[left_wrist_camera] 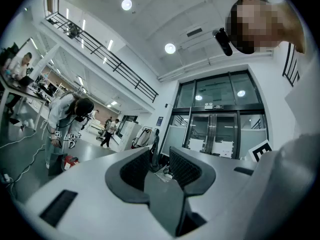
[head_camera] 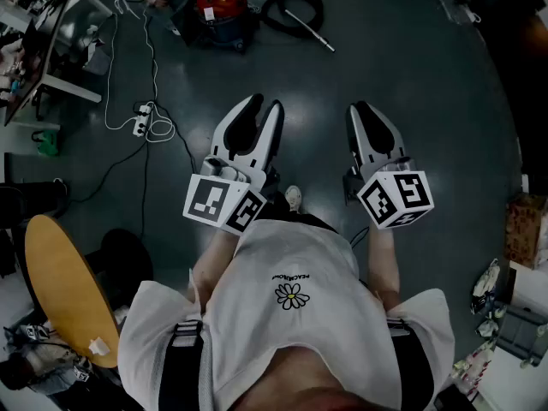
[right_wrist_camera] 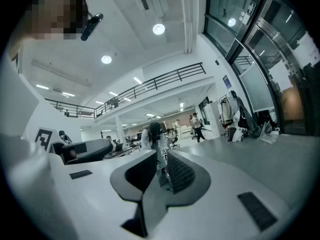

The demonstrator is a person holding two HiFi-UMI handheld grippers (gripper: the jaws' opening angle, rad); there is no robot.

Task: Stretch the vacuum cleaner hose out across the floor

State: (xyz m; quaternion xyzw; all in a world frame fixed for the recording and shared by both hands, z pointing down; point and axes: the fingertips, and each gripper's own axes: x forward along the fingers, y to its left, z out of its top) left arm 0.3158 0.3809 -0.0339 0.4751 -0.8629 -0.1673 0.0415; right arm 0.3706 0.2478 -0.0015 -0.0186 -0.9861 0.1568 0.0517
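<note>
Head view, nearest first: the wearer's white T-shirt (head_camera: 291,315) bears a daisy print under a line of small capitals, seen upside down and too small to read with certainty. Ahead of the shirt, the left gripper (head_camera: 265,105) and the right gripper (head_camera: 360,110) are held side by side well short of the vacuum cleaner (head_camera: 224,11), each carrying a marker cube with black-and-white squares. The left jaws are drawn together with only a narrow slot between the ribbed pads and nothing in it. The right jaws are likewise closed and empty. A white power strip (head_camera: 141,127) lies on the dark floor between the left gripper and the vacuum cleaner, to the left of both. The vacuum cleaner, red and black, stands at the far edge of the floor. The hose (head_camera: 291,7) lies coiled just to its right, with the metal wand (head_camera: 310,30) pointing out of the coil. The coil appears in the head view only. The gripper views instead look level across a hall with glass doors (left_wrist_camera: 220,124), a railed mezzanine (right_wrist_camera: 150,86) and ceiling lamps. The left gripper view adds a bent figure in a white coat (left_wrist_camera: 65,116).
</note>
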